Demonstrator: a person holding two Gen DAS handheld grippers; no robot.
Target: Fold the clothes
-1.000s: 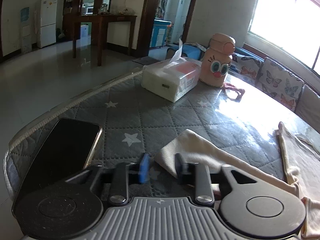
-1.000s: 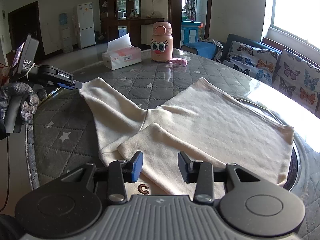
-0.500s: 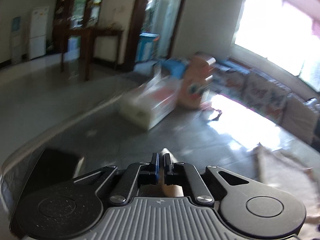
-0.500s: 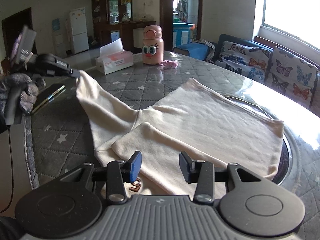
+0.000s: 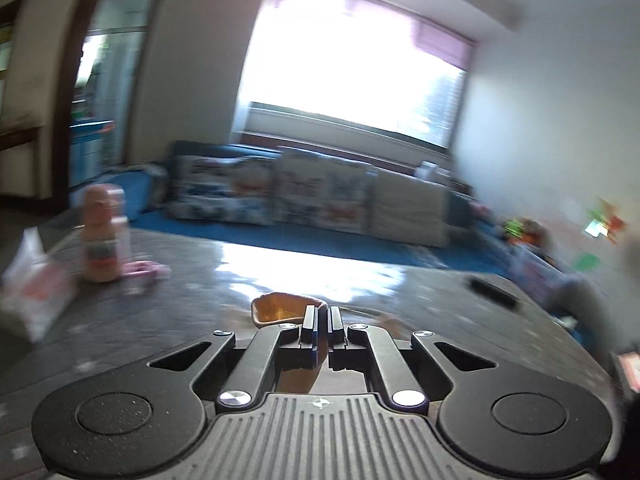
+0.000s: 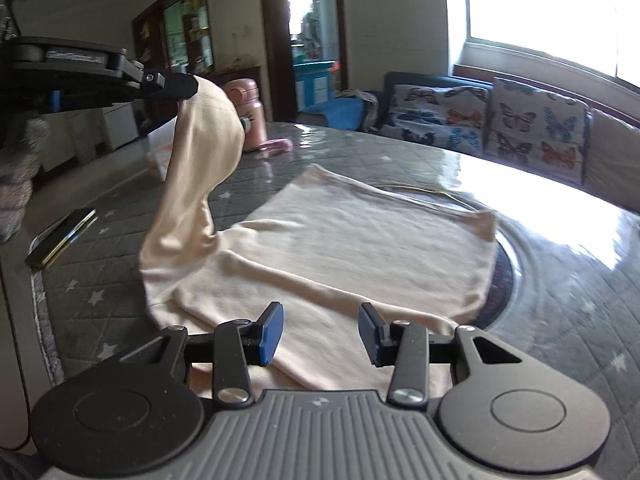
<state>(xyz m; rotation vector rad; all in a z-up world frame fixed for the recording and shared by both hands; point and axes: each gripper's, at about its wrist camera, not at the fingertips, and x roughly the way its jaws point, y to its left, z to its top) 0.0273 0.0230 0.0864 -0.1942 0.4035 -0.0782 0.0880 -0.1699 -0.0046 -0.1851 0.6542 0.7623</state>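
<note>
Sunlight from the big window (image 6: 560, 12) glares off your round table (image 6: 568, 280), whose grey star-quilted cover sits under a glossy sheet; a sofa with butterfly cushions (image 6: 516, 120) lines the wall behind it. Your cream garment (image 6: 360, 248) lies flat across the middle of the table, its hem reaching toward the right edge. One sleeve (image 6: 200, 168) is lifted off the surface near the left edge and hangs in a tall drape from your left gripper (image 6: 188, 86), whose jaws are clamped on its cuff; in the left wrist view that cuff (image 5: 286, 308) bulges just past the closed fingers (image 5: 309, 326). Your right gripper (image 6: 320, 336) hovers over the garment's near edge with its blue pads (image 6: 272, 334) apart and nothing pinched between them. A pink bottle (image 6: 250, 116) stands at the far edge, partly behind the raised sleeve, with a small pink item (image 6: 276, 146) beside it. A dark phone (image 6: 60, 238) lies at the left edge, well clear of the fabric. The left wrist view is blurred
</note>
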